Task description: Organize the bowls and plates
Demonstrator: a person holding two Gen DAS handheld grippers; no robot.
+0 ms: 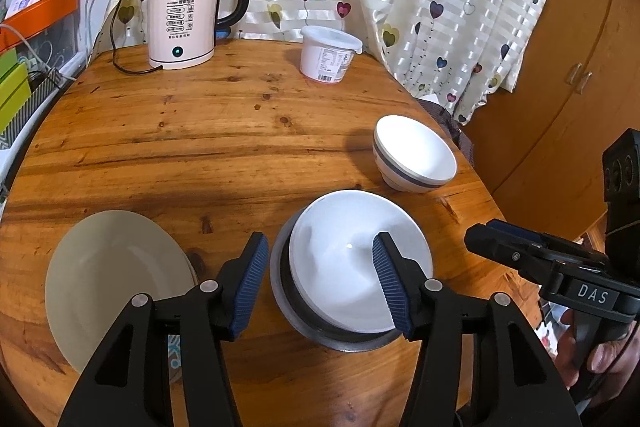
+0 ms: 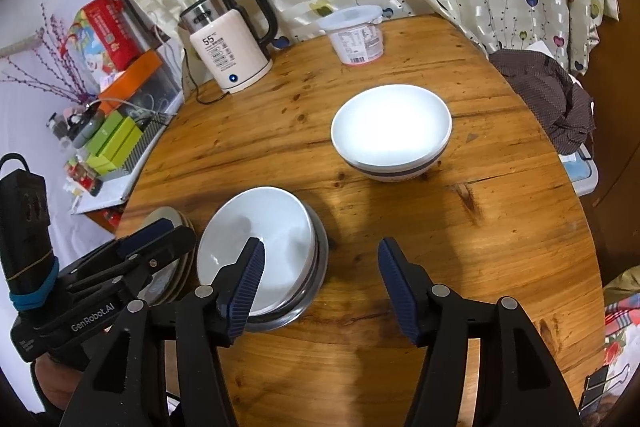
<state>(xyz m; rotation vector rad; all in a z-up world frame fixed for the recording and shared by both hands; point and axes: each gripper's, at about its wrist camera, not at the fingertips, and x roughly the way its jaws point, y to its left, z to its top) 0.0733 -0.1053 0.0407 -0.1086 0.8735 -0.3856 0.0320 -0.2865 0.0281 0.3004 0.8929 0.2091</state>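
At the back of the round wooden table point(image 1: 200, 131) stand an electric kettle point(image 1: 188, 11) showing "55°C" and a lidded white plastic tub point(image 1: 328, 53) with a printed label. A white bowl point(image 1: 356, 259) sits nested in a metal bowl point(image 1: 288, 303). A stack of plates point(image 1: 108, 275) lies just left of them, and a banded white bowl point(image 2: 392, 131) stands apart. The left gripper point(image 1: 320, 281) hovers wide-jawed and empty over the nested bowls; the right gripper point(image 2: 320, 287), marked "DAS", is likewise wide and empty.

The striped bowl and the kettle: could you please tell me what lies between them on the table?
Nothing: only bare wood of the table lies between the striped bowl and the kettle, seen in both wrist views.
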